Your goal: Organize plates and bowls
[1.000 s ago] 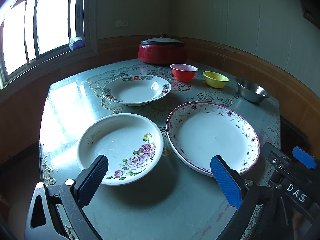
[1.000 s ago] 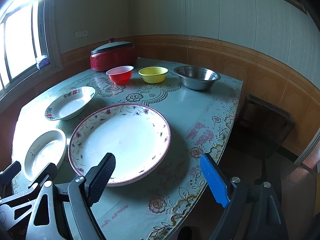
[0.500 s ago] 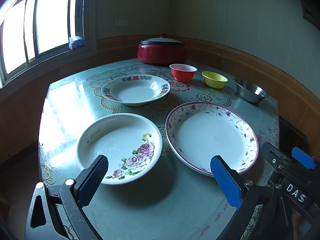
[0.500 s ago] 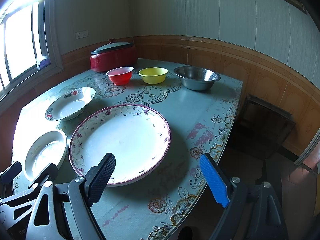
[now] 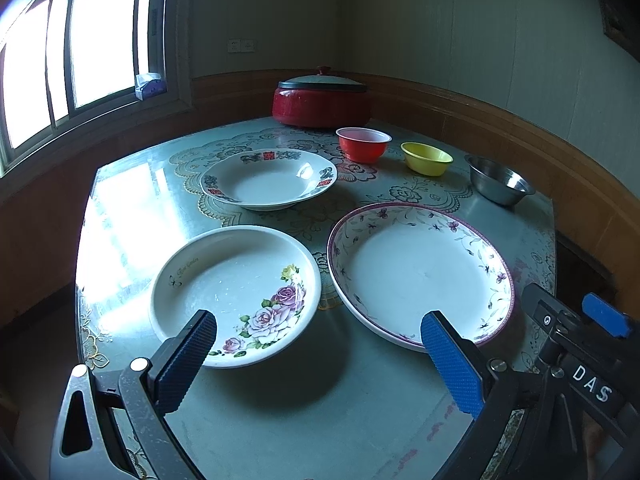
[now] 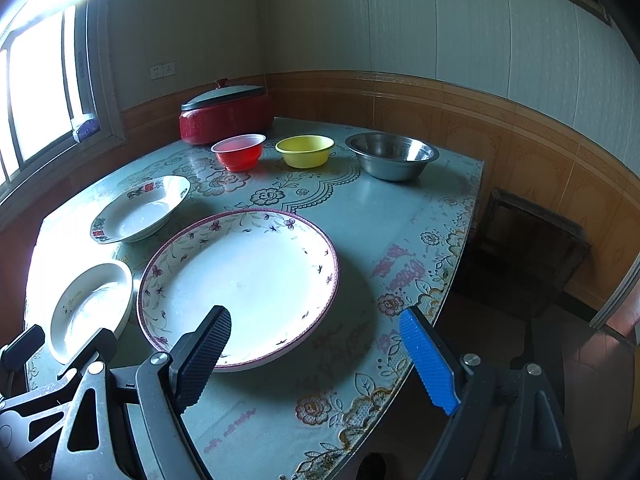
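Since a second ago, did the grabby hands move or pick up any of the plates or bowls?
Nothing visibly changed. The left gripper and right gripper both hang open above the table's near edge, holding nothing. The rose plate, the purple-rimmed plate, the red-patterned plate and the red bowl, yellow bowl and steel bowl sit where they were.

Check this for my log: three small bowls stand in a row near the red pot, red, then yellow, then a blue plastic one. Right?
Not quite. The third bowl is bare steel, not blue plastic; the right wrist view shows it clearly. The red bowl and yellow bowl do stand in that row near the red pot.
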Action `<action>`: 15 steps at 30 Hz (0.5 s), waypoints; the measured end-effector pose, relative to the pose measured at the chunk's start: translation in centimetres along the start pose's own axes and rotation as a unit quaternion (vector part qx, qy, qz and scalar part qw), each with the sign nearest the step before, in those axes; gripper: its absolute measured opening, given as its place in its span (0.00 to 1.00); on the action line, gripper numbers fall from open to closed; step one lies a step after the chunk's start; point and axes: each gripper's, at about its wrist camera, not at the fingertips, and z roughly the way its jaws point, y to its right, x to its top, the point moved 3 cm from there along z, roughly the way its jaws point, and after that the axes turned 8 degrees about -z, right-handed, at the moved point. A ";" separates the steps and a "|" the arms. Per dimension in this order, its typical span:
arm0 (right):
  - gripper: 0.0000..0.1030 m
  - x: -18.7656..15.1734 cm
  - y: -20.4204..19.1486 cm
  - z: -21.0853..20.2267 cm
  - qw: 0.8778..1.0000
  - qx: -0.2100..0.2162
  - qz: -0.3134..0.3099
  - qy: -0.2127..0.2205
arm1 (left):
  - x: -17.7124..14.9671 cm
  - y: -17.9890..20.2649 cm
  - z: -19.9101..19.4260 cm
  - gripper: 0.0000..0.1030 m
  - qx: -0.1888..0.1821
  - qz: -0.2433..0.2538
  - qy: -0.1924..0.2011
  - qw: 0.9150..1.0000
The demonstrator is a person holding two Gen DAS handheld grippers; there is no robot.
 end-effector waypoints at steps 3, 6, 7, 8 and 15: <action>0.86 0.0 0.0 0.0 1.000 0.000 0.000 0.000 | 0.0 0.0 -0.1 1.00 -0.001 -0.001 -0.001 1.000; 0.86 -0.1 0.1 0.0 1.000 0.000 0.001 -0.001 | 0.0 0.0 -0.1 1.00 -0.003 -0.001 -0.001 1.000; 0.86 -0.1 0.1 0.0 1.000 0.000 0.001 -0.001 | 0.0 0.0 -0.1 1.00 -0.003 -0.001 -0.002 1.000; 0.86 -0.1 0.1 0.0 1.000 0.000 0.001 -0.001 | -0.1 0.0 -0.1 1.00 -0.003 -0.001 -0.002 1.000; 0.86 -0.1 0.2 0.0 1.000 0.000 0.001 0.000 | -0.2 0.2 -0.1 1.00 -0.011 0.002 -0.004 1.000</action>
